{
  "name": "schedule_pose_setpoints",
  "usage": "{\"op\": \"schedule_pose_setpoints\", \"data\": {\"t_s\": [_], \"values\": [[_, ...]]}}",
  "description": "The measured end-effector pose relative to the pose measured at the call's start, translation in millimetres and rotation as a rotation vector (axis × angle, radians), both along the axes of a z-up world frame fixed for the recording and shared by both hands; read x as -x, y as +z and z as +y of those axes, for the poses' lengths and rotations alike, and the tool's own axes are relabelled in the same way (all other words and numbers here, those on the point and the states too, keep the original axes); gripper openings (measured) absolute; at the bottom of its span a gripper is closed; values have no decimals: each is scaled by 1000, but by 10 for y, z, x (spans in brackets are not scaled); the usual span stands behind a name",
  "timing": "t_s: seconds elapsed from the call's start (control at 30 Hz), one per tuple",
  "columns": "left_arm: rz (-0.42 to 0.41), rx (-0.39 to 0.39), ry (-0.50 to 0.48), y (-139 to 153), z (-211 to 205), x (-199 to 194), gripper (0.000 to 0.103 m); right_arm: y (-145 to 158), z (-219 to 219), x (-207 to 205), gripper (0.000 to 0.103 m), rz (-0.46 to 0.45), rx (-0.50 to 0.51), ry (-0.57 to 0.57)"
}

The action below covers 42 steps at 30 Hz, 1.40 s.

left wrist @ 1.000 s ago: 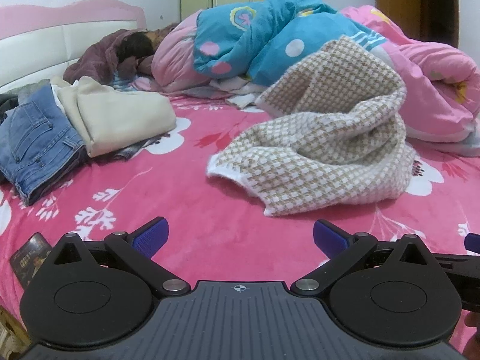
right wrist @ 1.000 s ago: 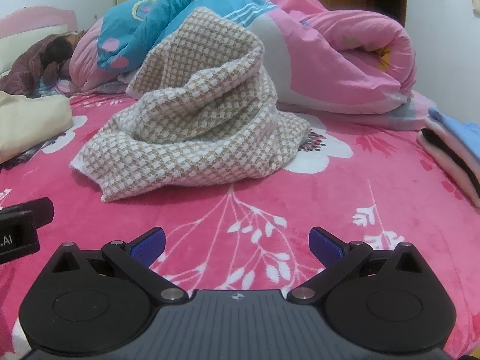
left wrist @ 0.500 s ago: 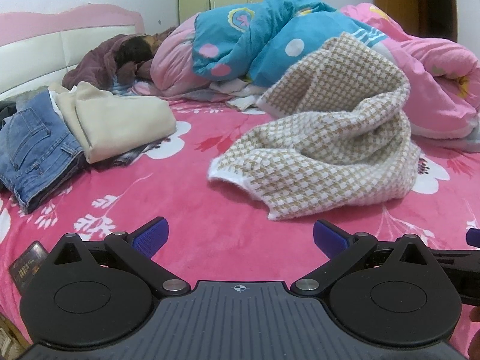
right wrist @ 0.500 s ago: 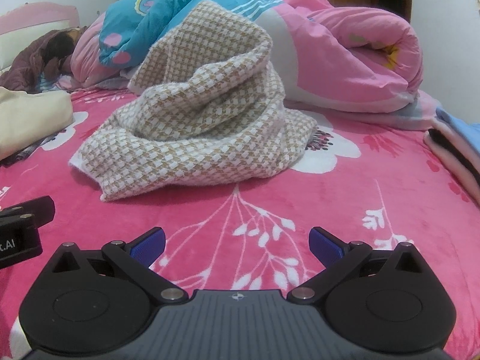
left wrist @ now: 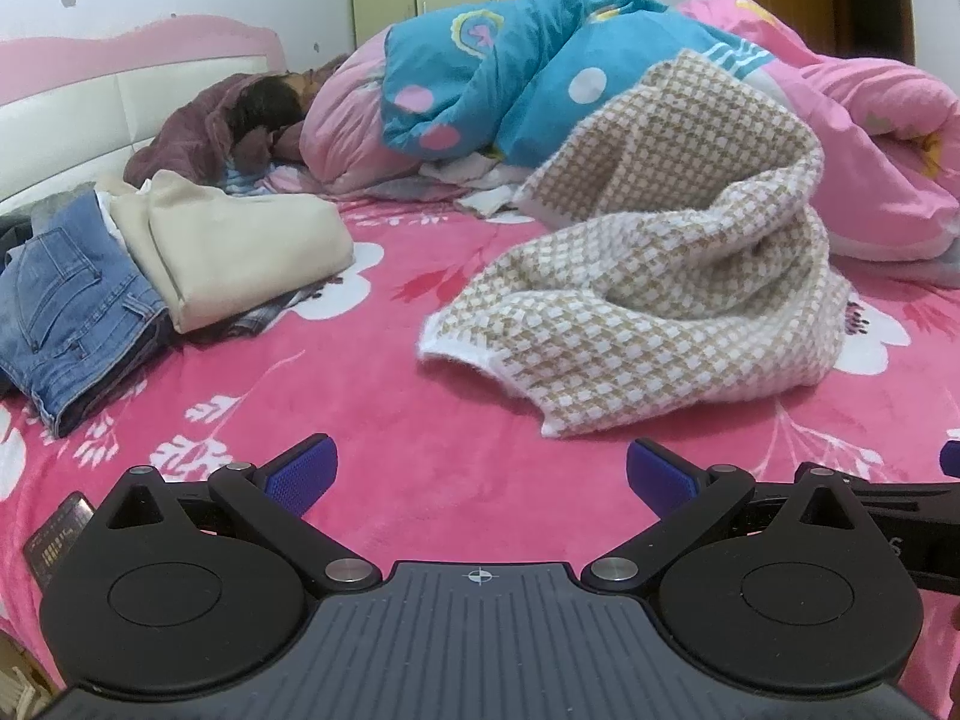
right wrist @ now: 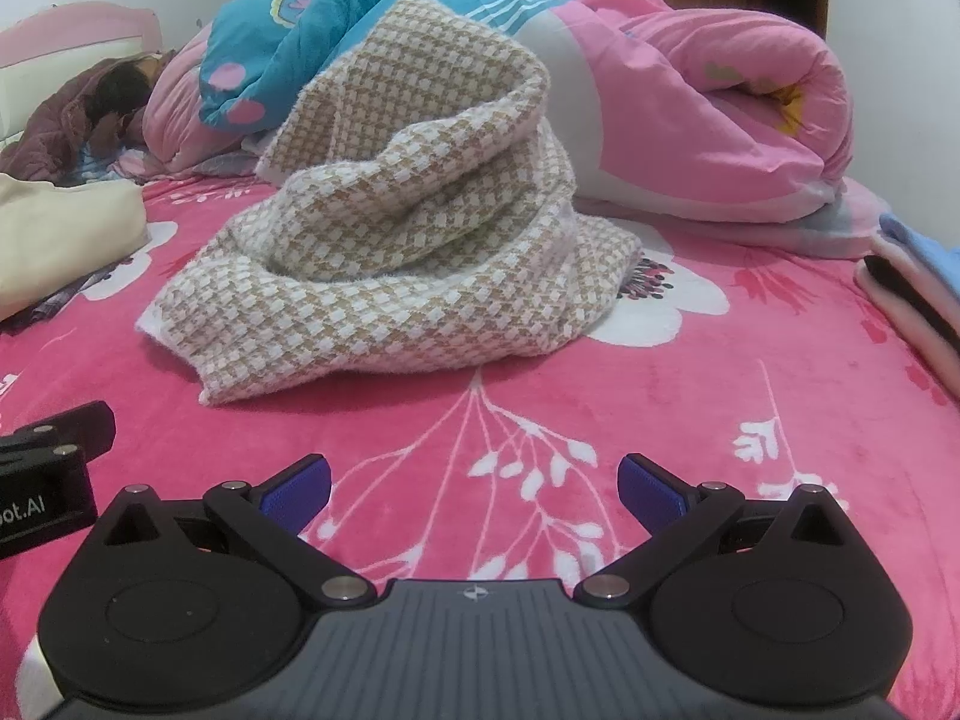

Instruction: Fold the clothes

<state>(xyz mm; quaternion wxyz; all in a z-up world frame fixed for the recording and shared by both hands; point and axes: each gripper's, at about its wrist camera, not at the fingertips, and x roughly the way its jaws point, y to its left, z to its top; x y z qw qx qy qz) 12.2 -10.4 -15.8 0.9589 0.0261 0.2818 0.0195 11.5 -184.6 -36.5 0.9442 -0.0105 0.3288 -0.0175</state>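
Note:
A tan and white checked knit garment (left wrist: 648, 300) lies crumpled on the pink flowered bed, its upper part leaning against the rolled quilts; it also shows in the right wrist view (right wrist: 408, 252). My left gripper (left wrist: 478, 471) is open and empty, low over the bed, short of the garment's near hem. My right gripper (right wrist: 474, 483) is open and empty, also short of the garment, to the right of the left one.
Folded jeans (left wrist: 66, 312) and a folded cream garment (left wrist: 234, 246) lie at the left. Rolled blue (left wrist: 528, 60) and pink quilts (right wrist: 720, 120) lie behind. Folded clothes (right wrist: 918, 276) sit at the right edge. A person lies by the headboard (left wrist: 252, 120).
Both grippers have moved slightly closer to the checked garment. Both stay open.

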Motion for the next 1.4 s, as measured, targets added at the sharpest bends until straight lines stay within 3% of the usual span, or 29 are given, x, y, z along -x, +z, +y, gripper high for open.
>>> {"op": "schedule_pose_setpoints", "data": {"t_s": [0.27, 0.4, 0.53, 0.67, 0.93, 1.1, 1.2, 1.23, 1.4], "values": [[-18, -8, -6, -50, -13, -24, 103, -23, -54, -21, 103, -1, -5, 1], [-32, 36, -18, -121, 0, -90, 103, -36, -183, -55, 103, -19, -30, 16], [-74, 87, -46, -197, 5, -169, 103, 22, -390, -128, 103, -76, -80, 62], [-115, 65, -92, -240, -43, -292, 103, 142, -570, -205, 103, -182, -124, 105], [-131, 131, -177, -356, 7, -715, 102, 490, -449, -667, 103, -301, -26, 198], [-129, 200, -196, -431, 69, -938, 99, 693, -189, -1025, 103, -375, 106, 246], [-106, 259, -198, -497, 117, -1025, 92, 757, -105, -1312, 103, -364, 129, 251], [-98, 273, -199, -516, 126, -1051, 85, 779, -77, -1408, 103, -360, 137, 253], [-68, 283, -208, -561, 97, -1128, 64, 885, 65, -1886, 103, -341, 175, 261]]}}
